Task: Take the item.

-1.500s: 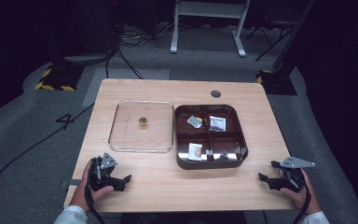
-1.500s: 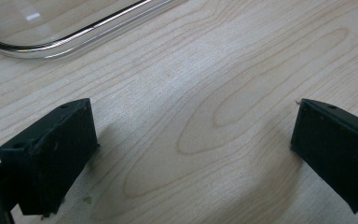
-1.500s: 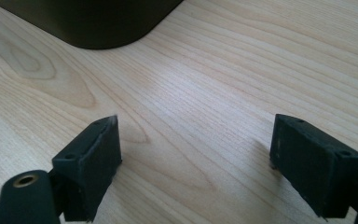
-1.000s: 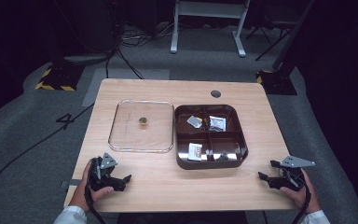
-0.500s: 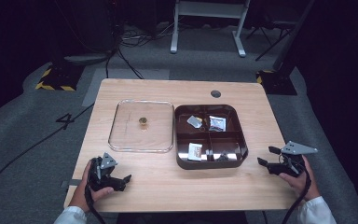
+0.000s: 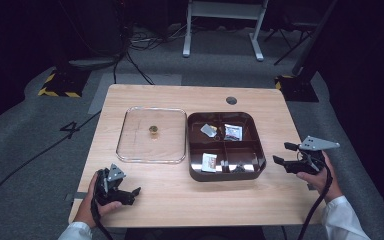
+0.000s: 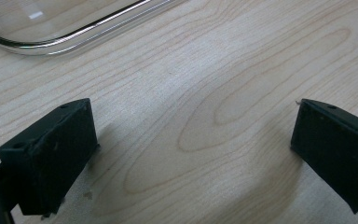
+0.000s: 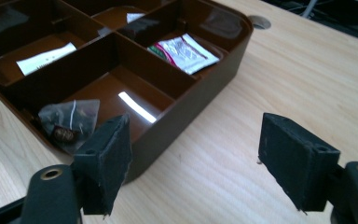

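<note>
Both grippers are spread wide and hold nothing: the left gripper (image 6: 125, 192) rests on the wooden worktop (image 6: 170, 200) near its front left corner, just short of the clear glass tray (image 6: 130, 150), while the right gripper (image 6: 286, 153) hovers just beside the right wall of the brown divided tray (image 6: 260, 150). That tray has four compartments holding small packets, among them a white-and-red sachet (image 8: 182, 50) and what looks like a clear pouch (image 8: 67, 122) with something dark inside. A small brownish object (image 6: 153, 130) sits in the glass tray.

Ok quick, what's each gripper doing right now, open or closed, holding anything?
Left gripper: open, holding nothing, over bare table.
Right gripper: open, holding nothing, beside the brown tray.
</note>
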Action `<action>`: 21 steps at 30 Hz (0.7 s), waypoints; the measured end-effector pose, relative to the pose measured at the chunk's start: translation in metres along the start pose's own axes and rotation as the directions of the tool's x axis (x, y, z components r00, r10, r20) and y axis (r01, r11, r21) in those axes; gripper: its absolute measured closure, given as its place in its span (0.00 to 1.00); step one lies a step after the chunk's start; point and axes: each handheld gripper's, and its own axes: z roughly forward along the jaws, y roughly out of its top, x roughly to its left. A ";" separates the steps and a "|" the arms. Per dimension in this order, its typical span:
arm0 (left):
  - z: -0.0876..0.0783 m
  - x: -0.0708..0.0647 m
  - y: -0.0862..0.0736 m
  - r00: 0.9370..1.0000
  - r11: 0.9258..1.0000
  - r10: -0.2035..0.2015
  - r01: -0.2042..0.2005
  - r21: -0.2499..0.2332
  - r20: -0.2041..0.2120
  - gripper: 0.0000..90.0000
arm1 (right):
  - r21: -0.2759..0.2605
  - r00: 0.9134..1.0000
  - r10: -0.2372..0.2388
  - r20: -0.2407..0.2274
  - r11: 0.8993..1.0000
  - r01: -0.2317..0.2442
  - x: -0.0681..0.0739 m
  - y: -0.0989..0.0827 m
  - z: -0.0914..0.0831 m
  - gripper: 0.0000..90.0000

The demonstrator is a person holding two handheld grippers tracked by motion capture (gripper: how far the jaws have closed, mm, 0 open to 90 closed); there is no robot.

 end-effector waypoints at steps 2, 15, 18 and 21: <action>0.000 0.000 0.000 1.000 1.000 -0.001 0.001 -0.001 0.000 0.00 | -0.001 1.000 -0.009 -0.004 1.000 0.009 0.000 0.006 0.002 0.29; 0.000 0.000 0.000 1.000 1.000 -0.001 0.001 -0.001 -0.001 0.00 | 0.000 0.999 -0.031 0.007 1.000 0.031 0.002 0.049 0.026 0.26; 0.000 0.000 0.000 1.000 1.000 -0.001 0.001 -0.001 -0.001 0.00 | -0.007 0.999 -0.037 0.001 0.999 0.037 0.004 0.060 0.032 0.27; 0.000 0.000 0.000 1.000 1.000 -0.001 0.001 -0.001 -0.001 0.00 | -0.009 0.999 -0.046 0.002 0.999 0.046 0.005 0.070 0.039 0.28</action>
